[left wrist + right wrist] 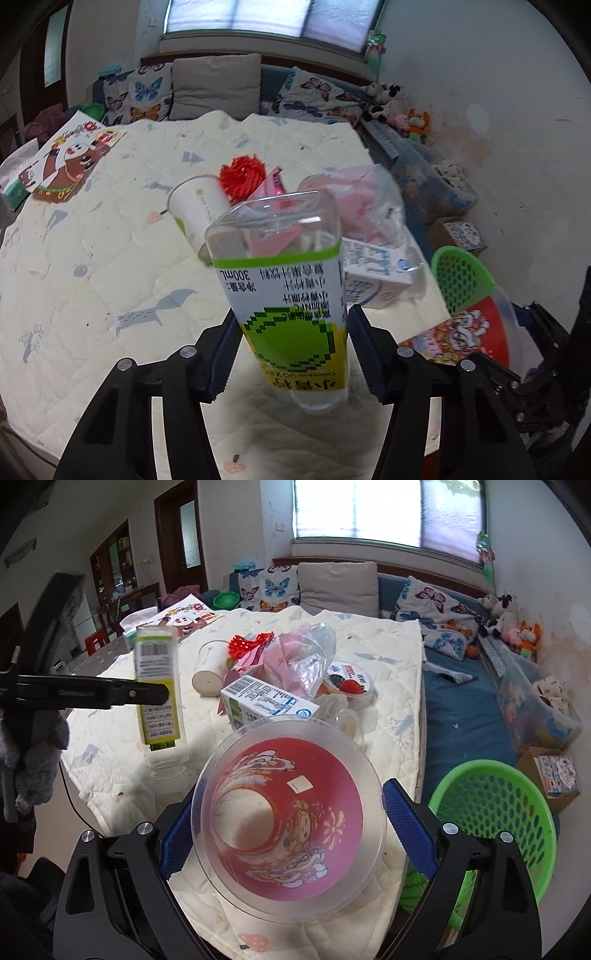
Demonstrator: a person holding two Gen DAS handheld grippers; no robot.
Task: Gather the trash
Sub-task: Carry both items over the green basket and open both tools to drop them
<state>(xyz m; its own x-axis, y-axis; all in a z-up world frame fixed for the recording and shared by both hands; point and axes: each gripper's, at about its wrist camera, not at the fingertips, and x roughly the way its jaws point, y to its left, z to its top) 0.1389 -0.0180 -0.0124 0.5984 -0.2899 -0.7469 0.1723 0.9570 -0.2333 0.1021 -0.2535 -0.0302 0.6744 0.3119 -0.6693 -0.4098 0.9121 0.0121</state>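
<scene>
Left hand-held gripper (291,347) clamps bottle (284,280) | right hand-held gripper (291,830) clamps cup (288,812)

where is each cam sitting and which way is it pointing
Left wrist: on the left gripper, looking along its jaws, shut on an upside-down juice bottle, across the quilted table toward the sofa.
Right wrist: on the right gripper, looking over a clear plastic tub held in its jaws; the left gripper's finger shows at left.
Shared: bottle, paper cup, milk carton, green basket.
</scene>
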